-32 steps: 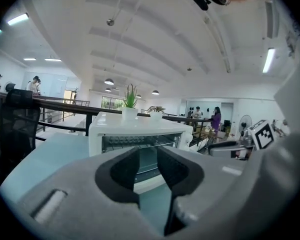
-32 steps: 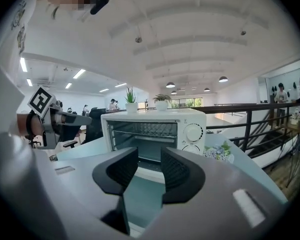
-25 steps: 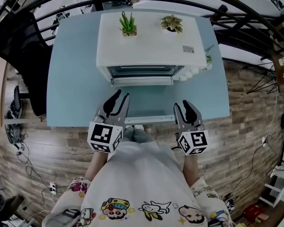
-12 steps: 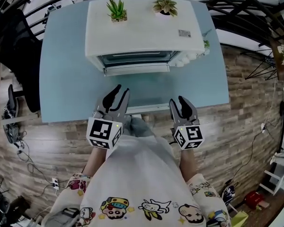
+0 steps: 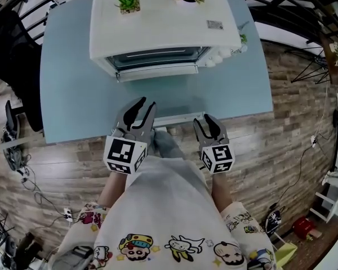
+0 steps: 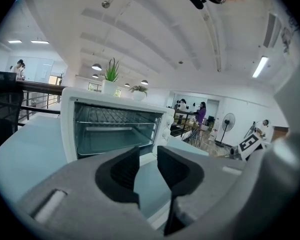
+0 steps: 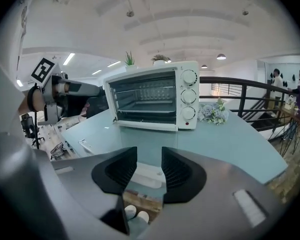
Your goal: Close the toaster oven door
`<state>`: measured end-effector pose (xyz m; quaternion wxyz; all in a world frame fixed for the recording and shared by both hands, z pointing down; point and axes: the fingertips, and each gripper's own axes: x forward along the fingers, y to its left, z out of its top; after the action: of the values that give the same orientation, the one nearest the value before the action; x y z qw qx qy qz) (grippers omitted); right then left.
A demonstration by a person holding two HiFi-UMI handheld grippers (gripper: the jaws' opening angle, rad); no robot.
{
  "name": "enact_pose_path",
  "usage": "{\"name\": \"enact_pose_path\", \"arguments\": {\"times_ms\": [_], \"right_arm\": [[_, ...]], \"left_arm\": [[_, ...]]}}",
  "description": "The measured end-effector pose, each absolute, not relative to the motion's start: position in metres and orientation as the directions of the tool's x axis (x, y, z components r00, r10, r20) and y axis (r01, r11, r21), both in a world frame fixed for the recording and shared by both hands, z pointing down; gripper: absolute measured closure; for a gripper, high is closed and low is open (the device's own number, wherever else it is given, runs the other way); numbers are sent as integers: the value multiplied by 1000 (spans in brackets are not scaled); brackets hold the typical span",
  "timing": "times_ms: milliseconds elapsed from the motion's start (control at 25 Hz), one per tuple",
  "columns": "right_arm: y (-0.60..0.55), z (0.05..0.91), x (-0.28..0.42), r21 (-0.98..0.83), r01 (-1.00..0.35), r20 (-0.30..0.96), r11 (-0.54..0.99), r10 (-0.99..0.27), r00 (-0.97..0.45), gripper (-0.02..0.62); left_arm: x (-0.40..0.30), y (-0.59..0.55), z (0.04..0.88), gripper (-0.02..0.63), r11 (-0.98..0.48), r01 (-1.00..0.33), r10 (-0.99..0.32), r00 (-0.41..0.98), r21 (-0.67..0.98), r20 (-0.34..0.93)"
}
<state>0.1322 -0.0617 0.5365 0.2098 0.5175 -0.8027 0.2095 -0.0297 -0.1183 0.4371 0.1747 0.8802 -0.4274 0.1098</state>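
Toaster oven (image 5: 164, 30) well ahead, left claw (image 5: 146, 103) parted, right claw (image 5: 203, 118) opening, both empty

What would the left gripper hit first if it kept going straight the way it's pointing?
Probably the lowered door of the toaster oven: the left gripper, jaws apart and empty, points at it across bare table. Depth is hard to judge.

I hold my left tongs (image 5: 145, 102) and my right tongs (image 5: 203, 118) low in front of my body, side by side and apart, both pointing forward. The left jaws stand slightly apart with nothing between them. The right jaws are opening, empty too. My left forearm (image 5: 114, 191) is bare below the tongs.
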Motion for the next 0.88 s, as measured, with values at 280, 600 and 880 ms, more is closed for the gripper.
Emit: {"name": "enact_pose_path", "arguments": {"times_ms": [280, 600, 880], "right_arm": [[-46, 568, 135, -160, -920, 602, 359, -703, -379, 443], [-36, 602, 143, -245, -929, 630, 276, -683, -369, 439], [-42, 614, 141, -253, -929, 613, 269, -699, -369, 437]], "left_arm": [[-21, -115, 445, 503, -589, -778, -698, 626, 219, 348], [-14, -110, 450, 503, -596, -773, -690, 632, 219, 353], [-15, -109, 453, 503, -587, -780, -696, 622, 215, 358]]}}
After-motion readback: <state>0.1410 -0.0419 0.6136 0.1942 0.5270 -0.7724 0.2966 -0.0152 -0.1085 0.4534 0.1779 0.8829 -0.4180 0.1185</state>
